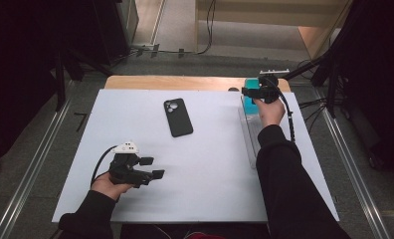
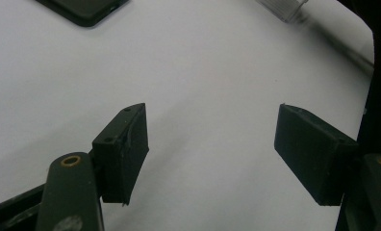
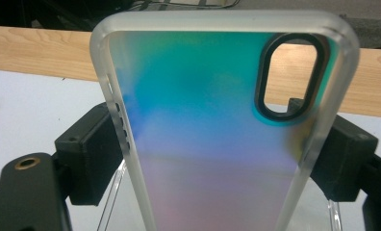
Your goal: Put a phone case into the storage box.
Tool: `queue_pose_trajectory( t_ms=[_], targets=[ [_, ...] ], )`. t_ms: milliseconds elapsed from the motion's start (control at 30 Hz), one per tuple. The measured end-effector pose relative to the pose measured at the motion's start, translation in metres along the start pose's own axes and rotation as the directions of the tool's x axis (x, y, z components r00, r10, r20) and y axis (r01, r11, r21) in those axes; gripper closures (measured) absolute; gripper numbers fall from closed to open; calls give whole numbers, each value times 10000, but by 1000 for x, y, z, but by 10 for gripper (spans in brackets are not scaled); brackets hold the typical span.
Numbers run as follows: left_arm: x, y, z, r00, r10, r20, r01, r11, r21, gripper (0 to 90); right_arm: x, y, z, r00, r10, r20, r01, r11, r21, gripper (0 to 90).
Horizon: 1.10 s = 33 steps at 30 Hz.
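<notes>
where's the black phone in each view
high view: black phone lies face down on the white table, centre, toward the far edge.
left gripper view: its corner at the top left.
right gripper view: can't make it out.
shared landmark: the white table.

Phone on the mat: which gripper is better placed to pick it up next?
Left, probably. The left gripper is open and empty on the white mat, jaws toward the phone. The right gripper is shut on the case at the far right edge.
</notes>
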State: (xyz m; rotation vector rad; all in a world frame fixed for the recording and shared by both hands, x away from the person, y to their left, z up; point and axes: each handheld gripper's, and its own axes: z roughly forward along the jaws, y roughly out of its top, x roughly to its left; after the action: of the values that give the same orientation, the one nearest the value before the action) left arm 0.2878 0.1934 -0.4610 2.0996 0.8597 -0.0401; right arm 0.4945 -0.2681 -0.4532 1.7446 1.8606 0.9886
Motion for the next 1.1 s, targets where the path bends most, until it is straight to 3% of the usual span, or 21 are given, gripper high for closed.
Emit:
queue_pose_trajectory(
  t_ms=[567,1100],
  targets=[
    [0,0,1,10000,20,28,-20,10000,45,283,-1,2,-6,9997,47,-256,-50,9999,-98,139],
    [-1,0,1,10000,37,10,-37,10000,57,283,0,-1,-2,9990,-32,-450,51,9990,442,4]
  ],
)
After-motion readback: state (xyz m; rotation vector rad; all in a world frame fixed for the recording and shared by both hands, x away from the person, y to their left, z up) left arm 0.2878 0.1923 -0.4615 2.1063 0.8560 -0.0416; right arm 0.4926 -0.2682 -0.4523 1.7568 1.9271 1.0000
